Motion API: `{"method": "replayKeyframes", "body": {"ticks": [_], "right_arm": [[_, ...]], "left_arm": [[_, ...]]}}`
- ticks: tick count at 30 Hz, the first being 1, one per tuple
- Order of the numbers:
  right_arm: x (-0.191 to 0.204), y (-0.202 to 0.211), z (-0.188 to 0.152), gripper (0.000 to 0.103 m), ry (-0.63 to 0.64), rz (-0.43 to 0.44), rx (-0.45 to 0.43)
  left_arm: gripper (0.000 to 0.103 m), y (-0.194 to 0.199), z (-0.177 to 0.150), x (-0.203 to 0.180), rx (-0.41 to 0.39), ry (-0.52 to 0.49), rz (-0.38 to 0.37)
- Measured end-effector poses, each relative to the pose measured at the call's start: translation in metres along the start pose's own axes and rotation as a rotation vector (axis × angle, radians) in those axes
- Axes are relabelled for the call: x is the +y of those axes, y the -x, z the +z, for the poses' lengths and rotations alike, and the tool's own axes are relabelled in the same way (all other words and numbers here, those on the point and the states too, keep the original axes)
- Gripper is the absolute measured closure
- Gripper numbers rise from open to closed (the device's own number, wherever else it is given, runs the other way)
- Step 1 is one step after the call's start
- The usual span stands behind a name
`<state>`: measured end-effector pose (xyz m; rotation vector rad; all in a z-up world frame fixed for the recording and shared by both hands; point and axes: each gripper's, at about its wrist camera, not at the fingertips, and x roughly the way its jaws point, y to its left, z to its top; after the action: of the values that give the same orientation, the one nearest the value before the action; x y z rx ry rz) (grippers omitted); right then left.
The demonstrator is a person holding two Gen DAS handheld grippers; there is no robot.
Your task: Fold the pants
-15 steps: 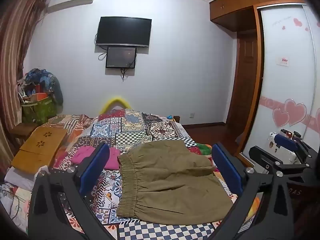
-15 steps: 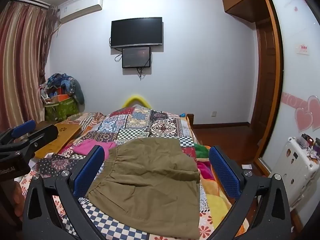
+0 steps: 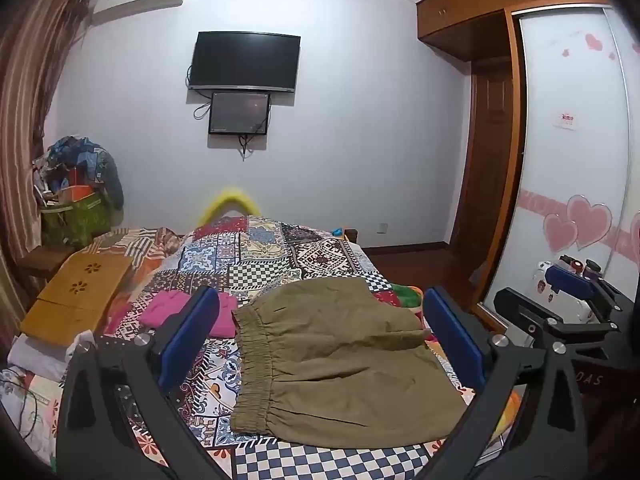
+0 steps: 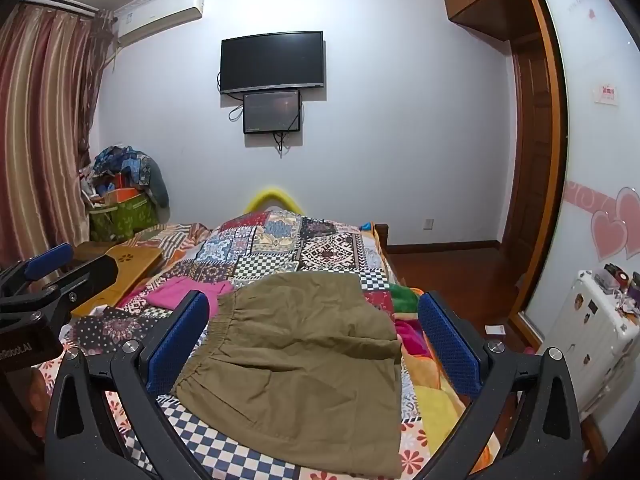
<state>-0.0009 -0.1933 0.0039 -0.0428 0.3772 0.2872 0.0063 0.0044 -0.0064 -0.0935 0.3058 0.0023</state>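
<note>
Olive-khaki pants (image 3: 340, 360) lie flat on the patchwork quilt (image 3: 260, 256), at its near end. Gathered elastic waistband faces left, toward a pink garment (image 3: 176, 310) just beside it. Fabric is creased, with one fold ridge across the middle; the right edge reaches the quilt's right side.

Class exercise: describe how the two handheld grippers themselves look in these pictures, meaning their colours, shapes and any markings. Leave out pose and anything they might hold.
Both are alike. The left gripper and the right gripper each have black angular frames with triangular cut-outs and silver screw heads. Their two fingers carry flat, oblong blue pads with a dotted texture. White lettering marks the left gripper's body; it is only partly legible. No cables show on them.
</note>
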Motion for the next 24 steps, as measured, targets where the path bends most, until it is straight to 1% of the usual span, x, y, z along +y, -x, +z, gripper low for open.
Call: {"method": "replayKeyframes", "body": {"ticks": [6,24], "right_arm": [[-0.0005,-0.0010,-0.0047,0.000,-0.004,0.004,-0.002],[0.0032,-0.0016,-0.0001,0.000,-0.004,0.010,-0.010]], "left_arm": [[0.000,0.0052,0.0003,-0.0012,-0.005,0.002,0.002],[0.000,0.0060,-0.0007,-0.0022,-0.012,-0.005,0.010]]}}
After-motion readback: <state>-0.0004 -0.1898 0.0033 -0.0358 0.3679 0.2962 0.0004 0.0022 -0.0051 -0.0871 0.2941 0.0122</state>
